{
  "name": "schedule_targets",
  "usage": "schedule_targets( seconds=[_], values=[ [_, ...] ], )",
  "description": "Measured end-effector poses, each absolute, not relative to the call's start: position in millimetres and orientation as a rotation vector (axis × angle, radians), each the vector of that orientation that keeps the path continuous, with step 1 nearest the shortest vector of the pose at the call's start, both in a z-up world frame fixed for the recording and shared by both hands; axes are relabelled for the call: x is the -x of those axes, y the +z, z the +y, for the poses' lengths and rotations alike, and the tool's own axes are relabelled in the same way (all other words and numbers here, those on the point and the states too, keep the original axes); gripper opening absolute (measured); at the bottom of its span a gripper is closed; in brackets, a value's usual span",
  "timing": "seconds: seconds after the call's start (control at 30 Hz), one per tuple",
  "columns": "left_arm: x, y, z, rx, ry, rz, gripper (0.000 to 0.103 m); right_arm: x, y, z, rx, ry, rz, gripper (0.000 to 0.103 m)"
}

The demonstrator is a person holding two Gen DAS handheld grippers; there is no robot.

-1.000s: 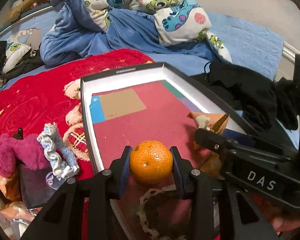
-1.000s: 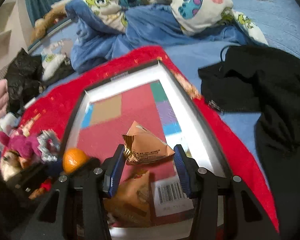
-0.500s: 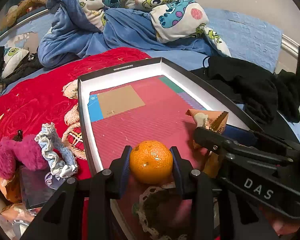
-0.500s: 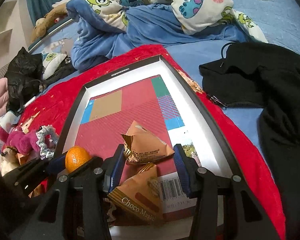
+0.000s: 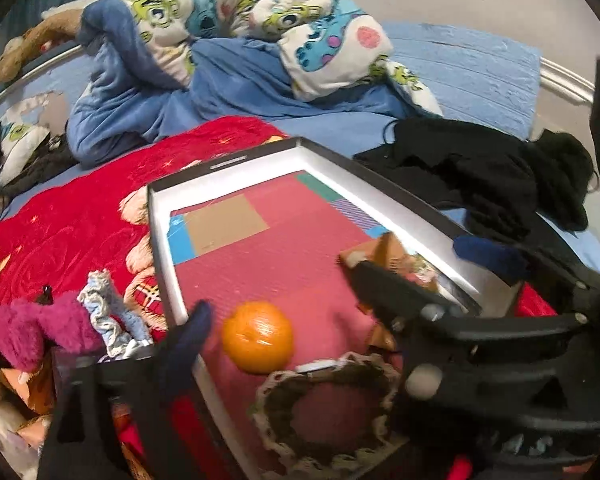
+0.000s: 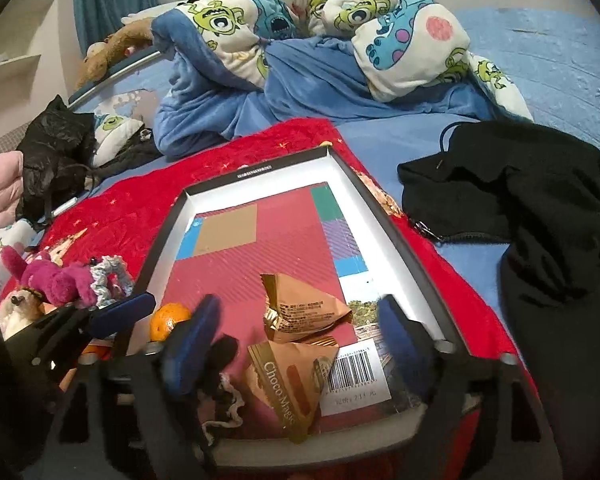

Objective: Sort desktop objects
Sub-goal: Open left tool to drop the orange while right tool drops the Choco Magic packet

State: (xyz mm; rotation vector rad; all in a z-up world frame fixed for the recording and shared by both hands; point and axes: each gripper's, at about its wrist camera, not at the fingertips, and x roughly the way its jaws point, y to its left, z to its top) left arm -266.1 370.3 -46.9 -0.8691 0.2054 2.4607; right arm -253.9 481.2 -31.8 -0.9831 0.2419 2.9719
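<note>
A shallow box lid lies on a red blanket. An orange sits free on its red floor near the left wall. My left gripper is open, its jaws spread well apart beside the orange. Two gold snack packets lie in the lid: one further in, one marked "Choco" by the near edge. My right gripper is open around the packets, touching neither. A crocheted scrunchie lies in the lid's near part.
A magenta plush toy and a pale blue scrunchie lie left of the lid. Black clothing is heaped to the right. A rumpled cartoon-print duvet fills the back of the bed.
Both grippers have opened. The left let go of the orange, which now rests in the lid. The right let go of the snack packet, which now lies by the other.
</note>
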Motion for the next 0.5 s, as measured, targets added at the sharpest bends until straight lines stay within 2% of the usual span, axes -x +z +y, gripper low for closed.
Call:
schedule_targets(
  seconds=[0.03,0.13,0.5],
  values=[
    [264.2,-45.6,371.9,0.856,2.448,0.206,0.103,252.8,-30.4,481.0,0.97,2.973,0.23,0.097],
    [257.4,-40.8,377.8,0.829,2.456,0.24,0.103,249.2,-27.1,481.8,0.939,2.988,0.23,0.103],
    [257.5,-34.3,373.8,0.834,2.477,0.209,0.103,243.2,-22.4,488.7,0.911,3.001,0.284,0.103]
  ],
)
